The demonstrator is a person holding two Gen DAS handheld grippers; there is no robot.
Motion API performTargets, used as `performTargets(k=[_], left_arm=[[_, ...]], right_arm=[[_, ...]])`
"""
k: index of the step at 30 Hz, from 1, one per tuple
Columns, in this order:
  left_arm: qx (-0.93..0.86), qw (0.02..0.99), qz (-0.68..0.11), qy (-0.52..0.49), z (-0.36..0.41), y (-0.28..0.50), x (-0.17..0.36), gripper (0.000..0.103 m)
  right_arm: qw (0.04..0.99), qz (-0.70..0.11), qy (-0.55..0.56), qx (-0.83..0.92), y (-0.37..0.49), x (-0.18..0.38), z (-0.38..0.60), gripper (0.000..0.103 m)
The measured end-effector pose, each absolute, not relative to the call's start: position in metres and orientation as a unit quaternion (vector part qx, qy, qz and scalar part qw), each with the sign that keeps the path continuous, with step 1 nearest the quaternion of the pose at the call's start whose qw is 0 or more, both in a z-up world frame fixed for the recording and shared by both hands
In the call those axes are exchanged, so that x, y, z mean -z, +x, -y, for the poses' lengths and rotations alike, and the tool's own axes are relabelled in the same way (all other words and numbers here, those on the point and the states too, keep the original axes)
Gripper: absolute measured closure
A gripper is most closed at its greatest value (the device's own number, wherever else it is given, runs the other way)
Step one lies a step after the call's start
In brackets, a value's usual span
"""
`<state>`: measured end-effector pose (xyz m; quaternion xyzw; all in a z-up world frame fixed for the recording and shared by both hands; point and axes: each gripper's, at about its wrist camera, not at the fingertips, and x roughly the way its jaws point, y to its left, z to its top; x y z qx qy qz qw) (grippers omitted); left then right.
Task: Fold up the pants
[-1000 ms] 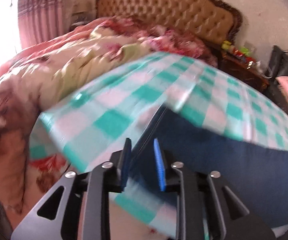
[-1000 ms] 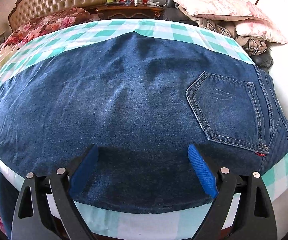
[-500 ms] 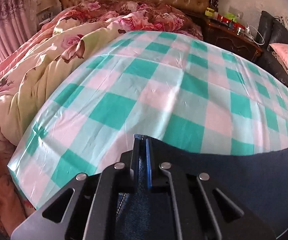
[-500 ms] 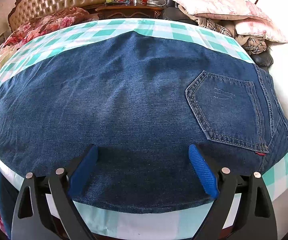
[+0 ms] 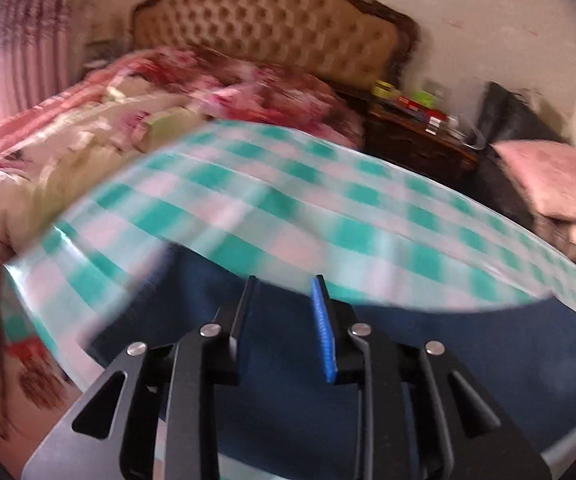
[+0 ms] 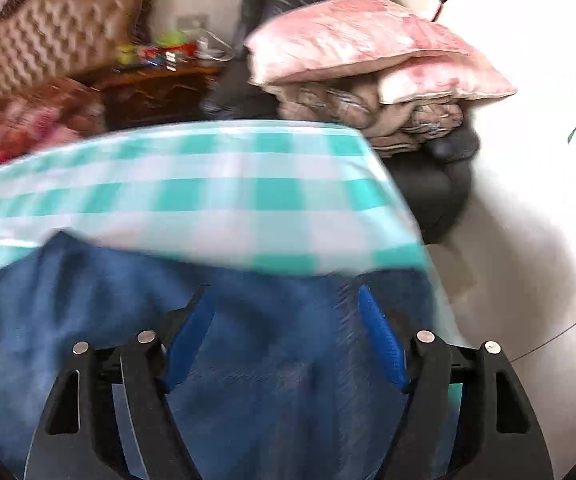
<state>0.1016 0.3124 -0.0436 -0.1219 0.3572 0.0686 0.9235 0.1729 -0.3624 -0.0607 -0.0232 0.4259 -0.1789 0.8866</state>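
The pants (image 5: 427,368) lie on the checked cloth (image 5: 272,208) at the near edge of the surface, dark blue denim smeared by motion blur in both views, so seams and pockets cannot be made out and the garment's lower part is cut off behind the gripper bodies. In the right wrist view the denim (image 6: 100,320) reads lighter, its weave a soft streak.

The left gripper (image 5: 284,312) has just been opening; its jaws stand a little apart over the denim, and no fold shows between them. The right gripper (image 6: 284,328) has just been closing, yet its blue ribbed pads (image 6: 379,340) are still spread wide above the fabric — whether they touch it I cannot tell.

The cloth is smooth, in teal and white squares. Beyond it lie a floral quilt (image 5: 100,136), a tufted headboard (image 5: 272,28), a dark wooden nightstand (image 6: 156,88) and pink pillows (image 6: 351,44) stacked on a dark chair.
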Motion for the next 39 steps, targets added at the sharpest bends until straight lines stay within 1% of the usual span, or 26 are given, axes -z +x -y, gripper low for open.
performTargets(k=[1, 3, 4, 5, 7, 9, 10, 12, 13, 14, 16, 17, 22, 23, 24, 26, 33, 34, 36, 39], left_arm=[[-0.058, 0.924, -0.357, -0.123, -0.298, 0.098, 0.044, 0.071], [-0.039, 0.922, -0.365, -0.119, -0.270, 0.090, 0.048, 0.053], [-0.040, 0.922, -0.369, -0.108, -0.257, 0.087, 0.051, 0.047], [-0.043, 0.921, -0.375, -0.097, -0.245, 0.084, 0.055, 0.039], [-0.058, 0.911, -0.400, -0.085, -0.224, 0.085, 0.067, 0.034], [-0.093, 0.902, -0.416, -0.067, -0.208, 0.087, 0.075, 0.021], [-0.103, 0.900, -0.419, -0.057, -0.199, 0.086, 0.078, 0.018], [-0.111, 0.911, -0.395, -0.043, -0.180, 0.077, 0.078, 0.004], [-0.114, 0.917, -0.381, -0.033, -0.174, 0.072, 0.077, 0.003], [-0.113, 0.922, -0.371, -0.008, -0.163, 0.069, 0.078, 0.003], [-0.103, 0.918, -0.382, 0.024, -0.151, 0.071, 0.086, 0.004], [-0.098, 0.916, -0.388, 0.026, -0.148, 0.073, 0.089, 0.005], [-0.068, 0.918, -0.390, -0.014, -0.141, 0.066, 0.105, 0.007], [-0.064, 0.915, -0.399, -0.012, -0.139, 0.067, 0.109, 0.010], [-0.065, 0.912, -0.404, -0.009, -0.136, 0.067, 0.112, 0.017], [-0.064, 0.906, -0.419, -0.010, -0.134, 0.068, 0.122, 0.018], [-0.054, 0.901, -0.431, -0.022, -0.133, 0.062, 0.135, 0.017], [-0.054, 0.900, -0.432, -0.028, -0.135, 0.062, 0.134, 0.016], [-0.063, 0.894, -0.441, -0.035, -0.138, 0.063, 0.135, 0.008], [-0.062, 0.892, -0.446, -0.032, -0.138, 0.062, 0.135, 0.005]], right_arm=[[0.875, -0.437, -0.031, 0.207, 0.179, 0.069, 0.376, 0.033], [0.860, -0.453, -0.013, 0.232, 0.177, 0.086, 0.401, 0.033], [0.862, -0.456, 0.001, 0.222, 0.174, 0.092, 0.407, 0.032], [0.864, -0.455, 0.011, 0.217, 0.170, 0.097, 0.411, 0.029], [0.867, -0.447, -0.001, 0.219, 0.164, 0.101, 0.408, 0.029], [0.868, -0.444, 0.005, 0.223, 0.161, 0.100, 0.408, 0.029], [0.867, -0.445, 0.017, 0.226, 0.159, 0.099, 0.409, 0.029], [0.869, -0.436, 0.015, 0.233, 0.146, 0.091, 0.399, 0.029], [0.873, -0.430, 0.012, 0.231, 0.142, 0.086, 0.393, 0.029], [0.877, -0.424, 0.014, 0.223, 0.132, 0.080, 0.381, 0.026], [0.879, -0.423, 0.029, 0.217, 0.116, 0.070, 0.365, 0.023], [0.881, -0.421, 0.037, 0.214, 0.109, 0.068, 0.359, 0.019], [0.880, -0.427, 0.050, 0.200, 0.080, 0.069, 0.320, 0.018], [0.880, -0.429, 0.052, 0.196, 0.076, 0.071, 0.312, 0.017], [0.880, -0.431, 0.055, 0.190, 0.074, 0.074, 0.306, 0.015], [0.880, -0.436, 0.050, 0.184, 0.072, 0.078, 0.298, 0.015], [0.874, -0.451, 0.056, 0.171, 0.073, 0.089, 0.285, 0.014], [0.872, -0.456, 0.057, 0.169, 0.074, 0.091, 0.285, 0.014], [0.863, -0.473, 0.067, 0.164, 0.076, 0.098, 0.284, 0.013], [0.856, -0.485, 0.057, 0.169, 0.076, 0.105, 0.281, 0.011]])
